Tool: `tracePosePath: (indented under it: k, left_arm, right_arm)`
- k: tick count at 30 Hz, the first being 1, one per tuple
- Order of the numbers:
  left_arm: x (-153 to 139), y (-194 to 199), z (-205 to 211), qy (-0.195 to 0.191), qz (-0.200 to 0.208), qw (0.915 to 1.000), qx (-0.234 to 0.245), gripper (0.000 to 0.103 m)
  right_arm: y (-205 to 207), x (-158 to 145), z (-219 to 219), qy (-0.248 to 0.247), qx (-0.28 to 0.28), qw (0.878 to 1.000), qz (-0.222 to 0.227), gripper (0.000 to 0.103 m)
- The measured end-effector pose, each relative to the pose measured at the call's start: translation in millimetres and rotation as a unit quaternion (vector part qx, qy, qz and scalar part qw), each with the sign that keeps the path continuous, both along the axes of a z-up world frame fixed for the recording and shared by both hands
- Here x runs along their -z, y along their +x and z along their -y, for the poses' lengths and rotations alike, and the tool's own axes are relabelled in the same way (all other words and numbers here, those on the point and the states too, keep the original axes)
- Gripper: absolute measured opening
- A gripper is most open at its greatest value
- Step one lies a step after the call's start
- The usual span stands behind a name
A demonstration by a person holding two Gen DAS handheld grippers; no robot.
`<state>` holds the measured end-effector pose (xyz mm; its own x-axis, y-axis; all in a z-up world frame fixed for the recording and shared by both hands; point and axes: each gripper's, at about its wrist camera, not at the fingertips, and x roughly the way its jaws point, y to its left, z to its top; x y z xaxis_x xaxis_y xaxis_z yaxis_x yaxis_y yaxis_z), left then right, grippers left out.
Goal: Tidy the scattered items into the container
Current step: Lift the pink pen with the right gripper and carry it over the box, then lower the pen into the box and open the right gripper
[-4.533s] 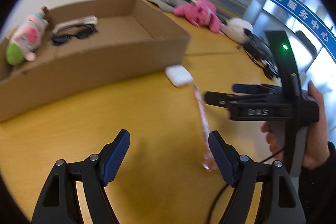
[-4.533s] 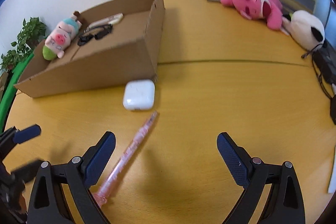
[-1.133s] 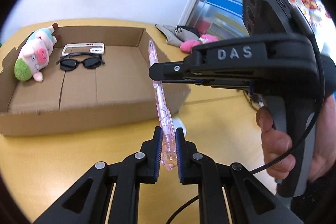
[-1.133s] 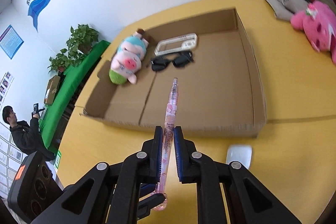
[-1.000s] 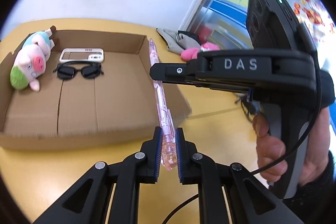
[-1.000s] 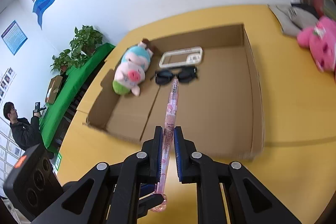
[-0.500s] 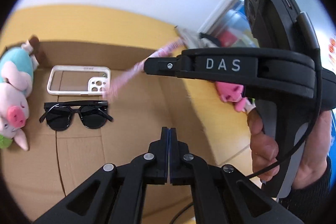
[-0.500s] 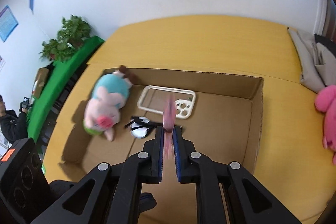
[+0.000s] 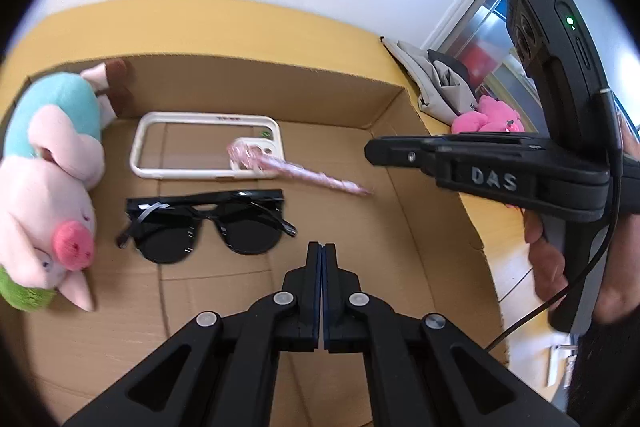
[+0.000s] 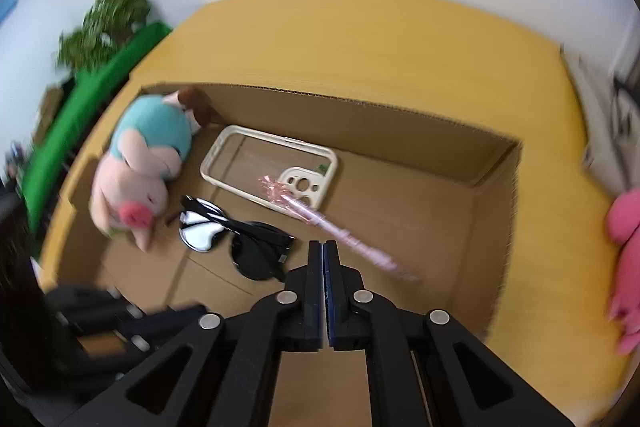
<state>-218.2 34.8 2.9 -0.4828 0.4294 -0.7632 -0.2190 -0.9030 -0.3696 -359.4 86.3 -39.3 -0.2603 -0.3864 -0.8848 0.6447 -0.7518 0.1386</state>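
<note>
Two grippers hover over the cardboard box (image 9: pixel 404 131) on the yellow bench (image 10: pixel 360 35): left gripper (image 9: pixel 322 259) and right gripper (image 10: pixel 323 255), each with fingers pressed together, holding nothing. Inside the box, the pink pen (image 9: pixel 296 169) lies with one end across the phone case (image 9: pixel 160 151), beyond the sunglasses (image 9: pixel 208 223); the plush pig (image 9: pixel 48 187) lies at the box's left end.

A translucent pink pen (image 9: pixel 298 171) lies slanted inside the open cardboard box (image 9: pixel 400 131) at frame centre, its frilly end resting over the white phone case (image 9: pixel 160 169), its tip pointing lower right. Motion blurs it.
</note>
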Motion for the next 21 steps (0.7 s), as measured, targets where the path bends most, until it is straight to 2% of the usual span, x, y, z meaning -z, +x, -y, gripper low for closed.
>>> tracePosePath:
  k: [1, 2, 3, 6, 10, 14, 17, 20, 21]
  left_arm:
    - [-1, 1, 2, -0.002, -0.002, 1.0000, -0.002, 0.000]
    - [-2, 2, 6, -0.002, -0.002, 1.0000, -0.006, 0.000]
    - [-4, 4, 11, -0.002, -0.003, 0.9999, -0.012, 0.000]
    - [-7, 10, 28, -0.001, -0.006, 0.9995, -0.031, 0.001]
    - [-9, 23, 50, 0.000, -0.009, 0.9985, -0.053, 0.010]
    - [-5, 31, 66, 0.000, 0.002, 0.9974, -0.072, 0.013]
    - [1, 30, 76, 0.004, 0.008, 0.9965, -0.083, 0.013]
    - [2, 29, 79, 0.006, 0.009, 0.9963, -0.085, 0.013]
    - [1, 29, 78, 0.004, 0.007, 0.9965, -0.084, 0.013]
  right_arm:
    - [2, -1, 3, 0.006, -0.016, 1.000, -0.003, 0.043]
    - [4, 0, 6, 0.016, -0.029, 0.999, -0.009, 0.078]
    - [6, 3, 11, 0.037, -0.047, 0.998, -0.019, 0.094]
    - [6, 20, 25, 0.097, -0.094, 0.990, -0.037, 0.092]
    - [3, 46, 40, 0.148, -0.149, 0.976, -0.051, 0.081]
    - [4, 69, 58, 0.191, -0.206, 0.958, -0.063, 0.064]
    - [2, 83, 65, 0.213, -0.226, 0.949, -0.051, 0.044]
    - [-7, 83, 62, 0.187, -0.218, 0.958, -0.013, 0.012]
    - [-7, 82, 60, 0.185, -0.218, 0.958, -0.013, 0.011]
